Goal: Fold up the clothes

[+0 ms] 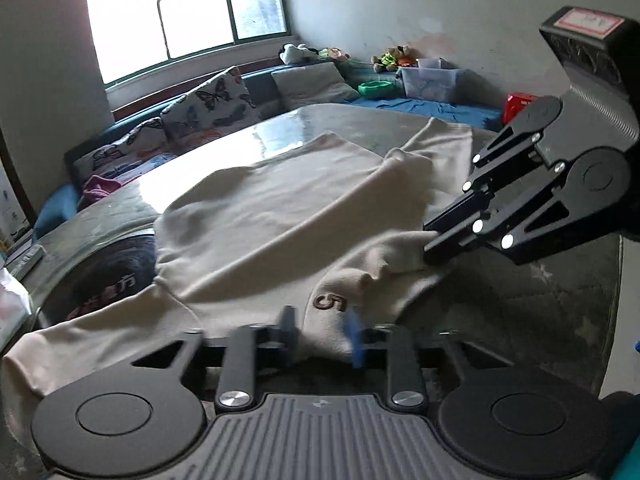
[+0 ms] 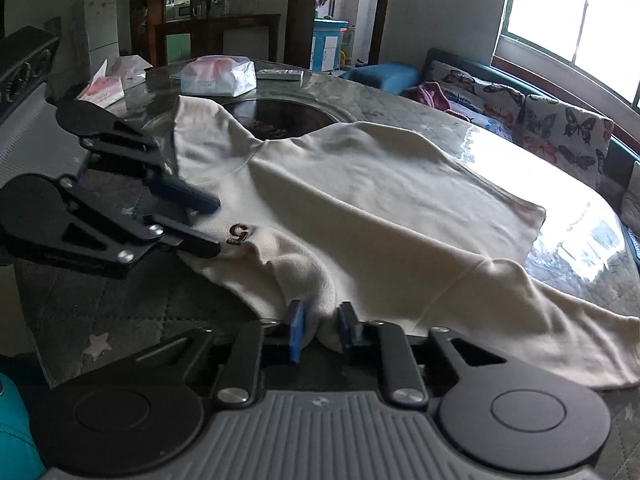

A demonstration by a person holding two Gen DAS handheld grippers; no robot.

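The room was a living room with a bright window and a long sofa with butterfly cushions. A big round table with a shiny glass top stood in the middle, and tissue packs sat at its far side.

A cream sweatshirt lay spread across the table, with one sleeve hanging toward each side. It looked soft, floppy and light, so it would probably sag and bunch wherever it was lifted. It might also slide easily on the slick glass.

The near edge, by the small brown "5", was bunched up. The left gripper had closed on cloth just beside the "5". The right gripper pinched a fold of the same edge close by. Holding the edge at two spots looked like a good way to keep it straight.
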